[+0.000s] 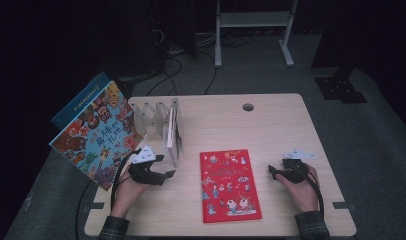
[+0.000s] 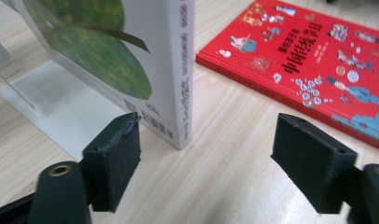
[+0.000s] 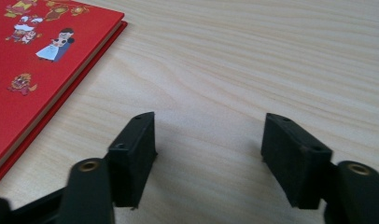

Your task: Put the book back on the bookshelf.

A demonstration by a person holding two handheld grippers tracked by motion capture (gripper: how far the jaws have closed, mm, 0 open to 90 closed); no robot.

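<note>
A red picture book [image 1: 231,185] lies flat on the wooden table [image 1: 271,125], front centre. A white-spined book with a green cover [image 2: 131,56] stands upright in a white rack [image 1: 156,117]. My left gripper [image 1: 168,174] rests on the table just in front of that book, open, with bare wood between its jaws [image 2: 208,158]; the left jaw tip sits near the book's lower corner. My right gripper [image 1: 272,171] lies to the right of the red book [image 3: 38,56], open over bare wood [image 3: 208,154], apart from the book's edge.
A large colourful picture book [image 1: 98,132] leans at the rack's left end and overhangs the table's left edge, with a blue book [image 1: 83,97] behind it. A cable hole [image 1: 248,107] sits at the table's back. The red book [image 2: 313,60] lies right of the left gripper.
</note>
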